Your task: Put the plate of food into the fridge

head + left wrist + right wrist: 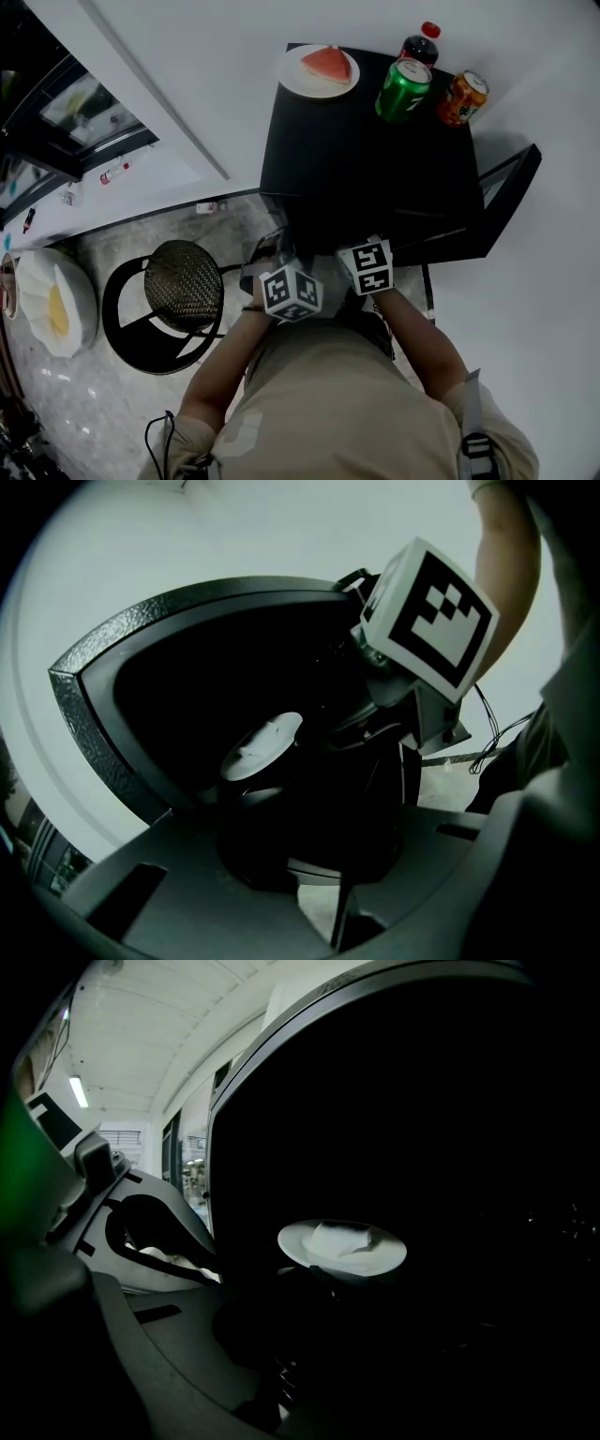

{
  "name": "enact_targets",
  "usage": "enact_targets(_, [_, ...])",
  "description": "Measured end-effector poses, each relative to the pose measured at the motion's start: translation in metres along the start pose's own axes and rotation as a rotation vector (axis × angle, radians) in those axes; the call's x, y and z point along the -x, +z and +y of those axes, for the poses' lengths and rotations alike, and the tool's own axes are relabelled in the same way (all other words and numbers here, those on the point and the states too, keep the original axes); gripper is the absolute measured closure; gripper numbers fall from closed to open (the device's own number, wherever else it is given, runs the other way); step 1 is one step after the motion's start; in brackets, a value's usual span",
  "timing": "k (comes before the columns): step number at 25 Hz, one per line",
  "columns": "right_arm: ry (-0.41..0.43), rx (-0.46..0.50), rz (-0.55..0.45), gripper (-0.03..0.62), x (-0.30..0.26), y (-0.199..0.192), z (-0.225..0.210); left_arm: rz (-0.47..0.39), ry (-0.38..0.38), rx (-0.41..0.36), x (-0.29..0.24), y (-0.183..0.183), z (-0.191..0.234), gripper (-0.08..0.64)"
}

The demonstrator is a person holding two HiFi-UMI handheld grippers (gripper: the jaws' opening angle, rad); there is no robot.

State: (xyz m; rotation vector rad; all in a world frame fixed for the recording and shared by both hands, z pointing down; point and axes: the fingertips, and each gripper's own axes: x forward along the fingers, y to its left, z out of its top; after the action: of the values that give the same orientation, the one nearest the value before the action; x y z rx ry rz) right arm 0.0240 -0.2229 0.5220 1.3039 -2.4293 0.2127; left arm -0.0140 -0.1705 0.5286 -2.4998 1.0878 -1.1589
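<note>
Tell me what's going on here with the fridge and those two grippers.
A person at a small black fridge, door open, has a gripper in each hand, both reaching into its dark inside. A white plate of food is in there, and the right gripper looks closed on its near rim. The left gripper is alongside, its jaws too dark to read. Whether the plate is set down is unclear. A watermelon plate, a green can, an orange can and a bottle sit on top.
</note>
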Motion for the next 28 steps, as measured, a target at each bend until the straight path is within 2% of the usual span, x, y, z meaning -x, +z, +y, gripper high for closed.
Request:
enact_targets(5, [-0.009, -0.001, -0.003, 0.563, -0.003, -0.002, -0.003, 0.012, 0.000, -0.005, 0.006, -0.006, -0.003, 0.509])
enact_targets(17, [-0.024, 0.028, -0.017, 0.564, -0.010, 0.000, -0.008, 0.033, -0.015, 0.042, 0.017, -0.016, -0.004, 0.509])
enact_targets(28, [-0.045, 0.022, 0.004, 0.565, -0.014, 0.000, -0.017, 0.040, -0.004, 0.036, 0.019, -0.020, -0.001, 0.509])
